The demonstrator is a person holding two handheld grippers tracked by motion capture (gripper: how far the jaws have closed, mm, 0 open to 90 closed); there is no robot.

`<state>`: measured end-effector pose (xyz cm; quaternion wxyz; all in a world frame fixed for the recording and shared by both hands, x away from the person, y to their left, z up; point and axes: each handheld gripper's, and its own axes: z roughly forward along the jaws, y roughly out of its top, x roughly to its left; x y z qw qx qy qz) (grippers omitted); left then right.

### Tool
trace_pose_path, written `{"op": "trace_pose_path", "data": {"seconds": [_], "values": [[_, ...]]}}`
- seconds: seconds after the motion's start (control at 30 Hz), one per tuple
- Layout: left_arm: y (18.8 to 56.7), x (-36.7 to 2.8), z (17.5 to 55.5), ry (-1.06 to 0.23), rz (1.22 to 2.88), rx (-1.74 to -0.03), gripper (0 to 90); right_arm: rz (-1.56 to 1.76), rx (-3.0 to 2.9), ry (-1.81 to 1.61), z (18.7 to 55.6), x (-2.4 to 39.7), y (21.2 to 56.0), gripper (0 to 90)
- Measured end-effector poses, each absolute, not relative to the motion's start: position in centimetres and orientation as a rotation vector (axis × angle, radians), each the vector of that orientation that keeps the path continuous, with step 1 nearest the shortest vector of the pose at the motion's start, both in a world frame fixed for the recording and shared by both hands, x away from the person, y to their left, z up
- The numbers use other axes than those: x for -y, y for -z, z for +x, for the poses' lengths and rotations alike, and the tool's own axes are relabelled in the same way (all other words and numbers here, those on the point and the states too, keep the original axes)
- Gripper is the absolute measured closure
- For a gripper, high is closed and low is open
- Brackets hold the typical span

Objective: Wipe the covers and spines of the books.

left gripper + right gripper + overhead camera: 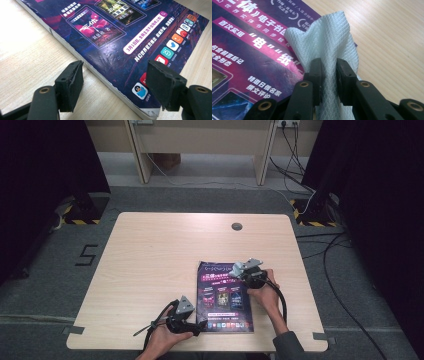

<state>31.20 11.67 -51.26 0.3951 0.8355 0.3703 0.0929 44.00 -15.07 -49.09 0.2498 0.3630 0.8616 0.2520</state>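
High view: a purple glossy-covered book (pixel 223 297) lies flat on the pale wooden counter (pixel 150 265), toward the near edge, a little right of centre. The left gripper (pixel 196 326) sits at the book's near-left corner. The right gripper (pixel 239 271) hovers over the far-right part of the cover. Judged step: wiping the cover with a cloth while the other hand steadies the book.

Left gripper view: the left gripper's fingers (pixel 72 83) are spread wide, one over bare counter (pixel 32 55), the other over the cover (pixel 120 42) near the corner, straddling the book's spine edge. No grasp here; whether they rest on the surface can't be told. To do it well, the left gripper should press down or pinch that corner so the book doesn't slide under the wipe.

Right gripper view: the right gripper's fingers (pixel 315 75) are clenched on a white quilted paper cloth (pixel 324 42), which sticks up past the tips, over the cover's edge by the counter. Grip looks firm. Advice: tilt the gripper so the loose cloth end lies flat on the cover, and drag in straight overlapping strokes, with light pressure, since the cover already shows creases. The hard fingertips should stay off the print.
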Motion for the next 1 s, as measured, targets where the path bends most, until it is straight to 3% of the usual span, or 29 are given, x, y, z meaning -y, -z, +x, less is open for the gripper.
{"op": "trace_pose_path", "data": {"seconds": [0.5, 0.67, 1.0], "values": [[51.1, -12.1, 31.0, -0.209, 2.094, -0.958, 31.4, 0.761, -2.525, -0.848, 40.2, 7.9, 49.3, 75.5], [50.5, -13.3, 30.5, -0.18, 2.068, -0.954, 30.1, 0.807, -2.514, -0.852, 40.9, 9.1, 49.3, 74.5], [49.9, -17.6, 31.7, -0.24, 2.04, -1.067, 27.9, 1.023, -2.371, -0.77, 43.1, 15.3, 49.1, 74.0]]}}
